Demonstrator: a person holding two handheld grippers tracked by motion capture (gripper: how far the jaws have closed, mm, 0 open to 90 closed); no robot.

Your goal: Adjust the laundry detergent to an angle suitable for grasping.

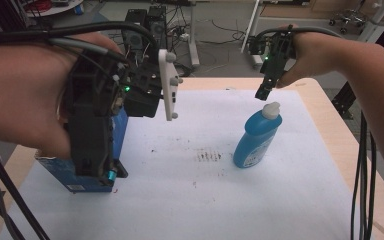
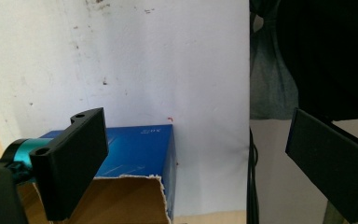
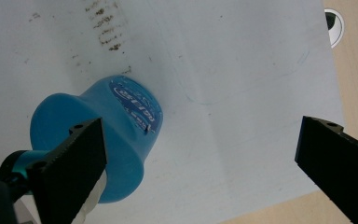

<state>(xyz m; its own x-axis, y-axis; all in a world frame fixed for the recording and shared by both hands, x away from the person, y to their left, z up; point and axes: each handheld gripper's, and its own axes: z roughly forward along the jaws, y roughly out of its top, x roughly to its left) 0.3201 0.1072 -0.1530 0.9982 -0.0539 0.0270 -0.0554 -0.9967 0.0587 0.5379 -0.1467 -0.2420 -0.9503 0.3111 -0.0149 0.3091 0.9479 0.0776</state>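
A: Entry — where is the blue plastic bottle with the white cap (image 1: 256,140) found?

B: It is seen standing upright on the white paper sheet (image 1: 195,200) covering the light wooden table (image 1: 332,125), right of centre, well apart from the blue cardboard box with the torn-open brown flap (image 1: 87,165) at the left.

A: And the right gripper (image 1: 264,92)?

B: It is held directly above the cap, pointed down, not touching it. In the right gripper view its jaws are spread wide and nothing is held; the bottle (image 3: 98,140) is seen from above, lying toward one jaw rather than centred in the gap.

A: The left gripper (image 1: 95,170)?

B: It is poised over the box. In the left gripper view the jaws are likewise wide apart and empty, with the box's blue top and torn flap (image 2: 135,177) below one jaw.

A: Step in hand, as judged?

B: A grasp of the bottle from above appears to be set up. For a clean grasp, the gripper should first be shifted so that the neck sits midway between the jaws, then lowered past the cap before closing. If closed off-centre, the bottle is likely to be pushed over, since it is tall on a narrow base. The shoulder below the cap would probably give a surer hold than the cap itself.
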